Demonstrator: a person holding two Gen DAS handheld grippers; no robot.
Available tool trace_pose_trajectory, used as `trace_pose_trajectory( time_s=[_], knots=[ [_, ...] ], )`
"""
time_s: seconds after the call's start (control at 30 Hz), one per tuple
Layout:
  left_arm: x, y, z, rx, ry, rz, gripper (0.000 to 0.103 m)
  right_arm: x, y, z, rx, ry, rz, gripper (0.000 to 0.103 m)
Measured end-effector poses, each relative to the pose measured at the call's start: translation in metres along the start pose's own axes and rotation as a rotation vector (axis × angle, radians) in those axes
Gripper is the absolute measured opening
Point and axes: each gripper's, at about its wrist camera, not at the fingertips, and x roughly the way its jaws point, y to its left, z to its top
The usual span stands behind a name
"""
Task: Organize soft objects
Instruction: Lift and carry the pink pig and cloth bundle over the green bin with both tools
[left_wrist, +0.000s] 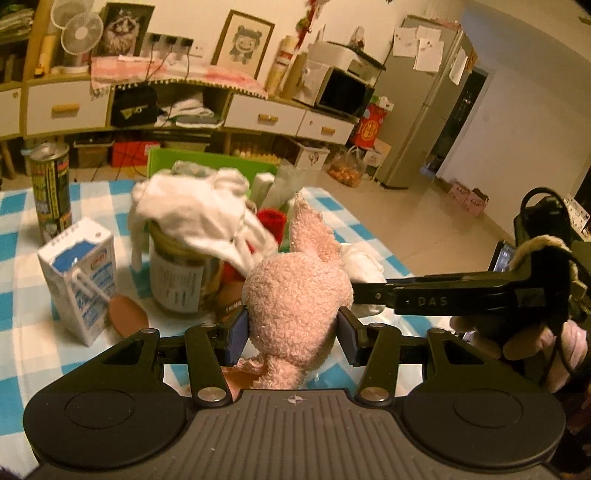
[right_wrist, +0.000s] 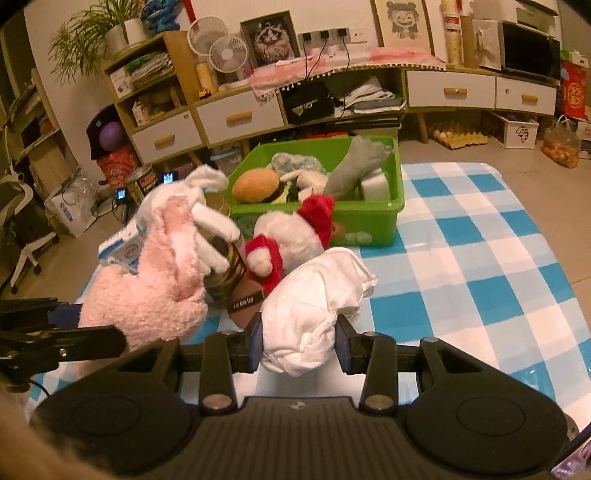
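Over the checked table (right_wrist: 480, 258), each gripper clamps something soft: left gripper (left_wrist: 293, 334) pink plush (left_wrist: 295, 295), right gripper (right_wrist: 299, 341) white cloth (right_wrist: 314, 295).

I see a table (right_wrist: 461, 258) under a blue-and-white checked cloth. Resting on it: a green bin (right_wrist: 369, 218) at the far edge, a milk carton (left_wrist: 79, 280), a tall printed can (left_wrist: 50, 192), a glass jar (left_wrist: 181, 273) (its top draped in white fabric), and a red-and-white plush (right_wrist: 291, 236) against the bin's front.

Bare checked cloth (right_wrist: 461, 258) beside green bin (right_wrist: 369, 221)
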Motion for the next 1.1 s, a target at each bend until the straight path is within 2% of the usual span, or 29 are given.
trace_pose_trajectory(
  time_s=[0.3,0.53,0.67,0.9,1.1],
  knots=[
    [-0.008,-0.006,0.02,-0.005,-0.053,0.03,0.051,-0.004,-0.003,0.02,0.05,-0.043,0.007,0.006],
    [-0.009,-0.002,0.062,-0.068,-0.103,0.067,0.051,-0.002,-0.007,0.046,0.097,-0.083,0.024,0.006],
    [-0.003,0.008,0.089,-0.107,-0.1,0.089,0.051,0.005,-0.014,0.066,0.166,-0.117,0.028,0.006],
    [0.029,0.037,0.136,-0.167,-0.044,0.111,0.051,0.028,-0.026,0.089,0.301,-0.132,0.052,0.006],
    [0.082,0.063,0.171,-0.169,0.068,0.122,0.051,0.054,-0.032,0.117,0.298,-0.159,0.03,0.007]
  ],
)
